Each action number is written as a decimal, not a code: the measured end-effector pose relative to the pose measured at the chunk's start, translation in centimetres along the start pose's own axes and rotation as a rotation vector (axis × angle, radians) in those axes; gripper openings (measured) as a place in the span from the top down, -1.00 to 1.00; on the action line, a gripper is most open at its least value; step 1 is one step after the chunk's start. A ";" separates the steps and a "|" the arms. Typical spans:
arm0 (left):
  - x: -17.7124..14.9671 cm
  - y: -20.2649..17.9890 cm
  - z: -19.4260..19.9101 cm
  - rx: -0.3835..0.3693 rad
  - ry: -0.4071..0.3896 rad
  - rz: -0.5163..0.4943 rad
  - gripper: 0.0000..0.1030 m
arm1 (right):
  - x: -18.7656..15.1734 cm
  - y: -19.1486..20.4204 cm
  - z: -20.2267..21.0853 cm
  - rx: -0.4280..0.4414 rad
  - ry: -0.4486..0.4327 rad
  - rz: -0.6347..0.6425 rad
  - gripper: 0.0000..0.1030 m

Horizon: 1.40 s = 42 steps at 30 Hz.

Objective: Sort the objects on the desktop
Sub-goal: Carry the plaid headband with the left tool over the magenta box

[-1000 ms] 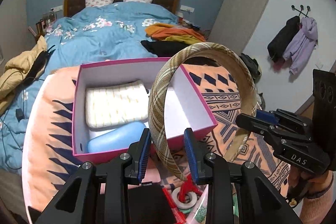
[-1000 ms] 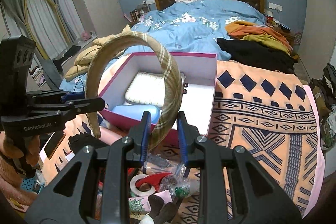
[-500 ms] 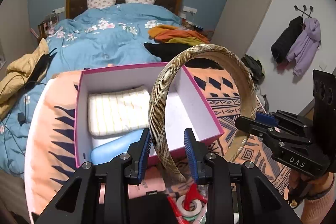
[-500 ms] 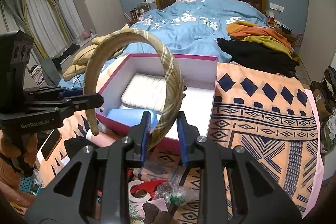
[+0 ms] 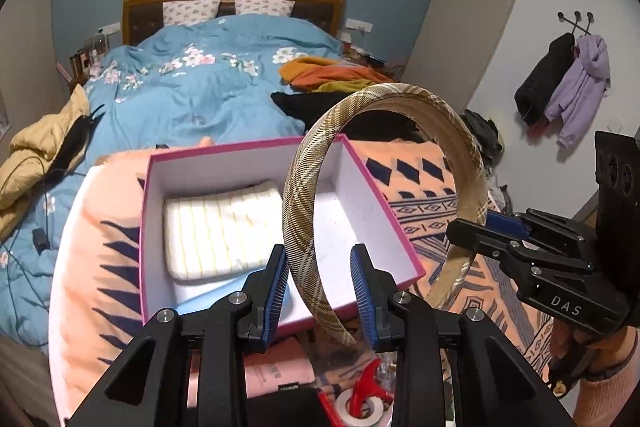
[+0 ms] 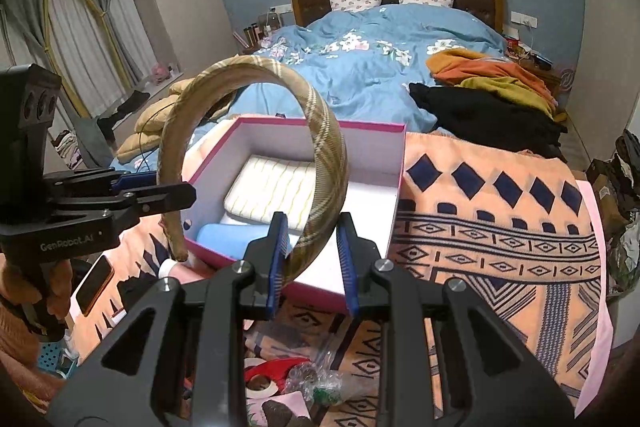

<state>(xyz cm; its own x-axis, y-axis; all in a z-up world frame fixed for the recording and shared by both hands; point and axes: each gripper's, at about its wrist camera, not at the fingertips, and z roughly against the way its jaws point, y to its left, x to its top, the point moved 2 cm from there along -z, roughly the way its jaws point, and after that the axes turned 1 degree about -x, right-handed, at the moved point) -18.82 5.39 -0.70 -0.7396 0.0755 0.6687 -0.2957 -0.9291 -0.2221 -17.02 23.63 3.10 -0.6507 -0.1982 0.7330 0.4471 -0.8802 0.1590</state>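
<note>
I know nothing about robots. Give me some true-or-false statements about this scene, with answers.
1. The headband is plaid. True.
2. The box is empty. False: it holds a striped cloth and a blue case.
3. The headband lies flat in the box. False: it is raised, with its ends between the jaws of the left gripper and the right gripper.
4. A purple jacket hangs on the wall. True.

i'm seeing even, soft indoor light from overhead, no glare and only faint shadows; both views stay sharp in the middle (fisheye bends the edges, with black corners).
</note>
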 end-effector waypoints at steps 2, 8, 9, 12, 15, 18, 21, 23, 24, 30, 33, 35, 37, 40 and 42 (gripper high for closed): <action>0.5 0.0 0.0 0.002 -0.007 -0.005 0.39 | 0.6 -0.1 0.1 -0.004 -0.010 0.004 0.47; 1.6 0.0 -0.3 0.011 -0.021 -0.020 0.39 | 1.9 -0.5 0.0 -0.014 -0.026 0.016 0.47; 1.7 0.0 -0.4 0.012 -0.023 -0.022 0.39 | 2.0 -0.6 -0.1 -0.015 -0.028 0.016 0.47; 2.1 0.0 -0.4 0.018 -0.029 -0.028 0.39 | 2.5 -0.7 -0.4 -0.018 -0.030 0.020 0.47; 2.6 0.1 -0.7 0.023 -0.031 -0.029 0.39 | 2.8 -1.0 -0.8 -0.018 -0.025 0.019 0.47; 2.9 0.3 -1.0 0.026 -0.029 -0.025 0.39 | 2.9 -1.3 -1.5 -0.015 -0.012 0.014 0.47; 2.9 0.6 -1.5 0.026 -0.021 -0.021 0.39 | 2.9 -1.4 -2.1 -0.017 0.000 0.016 0.47; 3.0 0.8 -1.8 0.028 -0.013 -0.020 0.39 | 2.9 -1.5 -2.4 -0.018 0.006 0.016 0.47; 3.0 0.8 -2.0 0.030 -0.009 -0.020 0.39 | 3.0 -1.6 -2.6 -0.018 0.009 0.015 0.47; 3.0 1.0 -3.2 0.035 0.014 -0.018 0.39 | 3.1 -2.1 -3.6 -0.023 0.025 0.009 0.47; 3.1 1.1 -3.6 0.035 0.021 -0.013 0.39 | 3.0 -2.4 -4.2 -0.024 0.036 0.003 0.47; 3.1 1.2 -3.9 0.037 0.025 -0.011 0.39 | 3.0 -2.5 -4.6 -0.026 0.043 0.001 0.47; 3.1 1.3 -4.2 0.040 0.029 -0.010 0.39 | 2.9 -2.6 -4.9 -0.025 0.050 -0.003 0.47; 3.1 1.5 -4.6 0.042 0.038 -0.008 0.39 | 2.9 -2.8 -5.5 -0.026 0.059 -0.006 0.47; 3.1 1.6 -4.9 0.043 0.045 -0.004 0.39 | 2.9 -2.9 -5.9 -0.028 0.067 -0.008 0.47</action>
<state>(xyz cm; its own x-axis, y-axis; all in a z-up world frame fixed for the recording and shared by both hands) -24.57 5.89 -2.48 -0.7651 0.0947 0.6369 -0.2733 -0.9434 -0.1880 -23.84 23.04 0.87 -0.6941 -0.2183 0.6860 0.4250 -0.8934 0.1457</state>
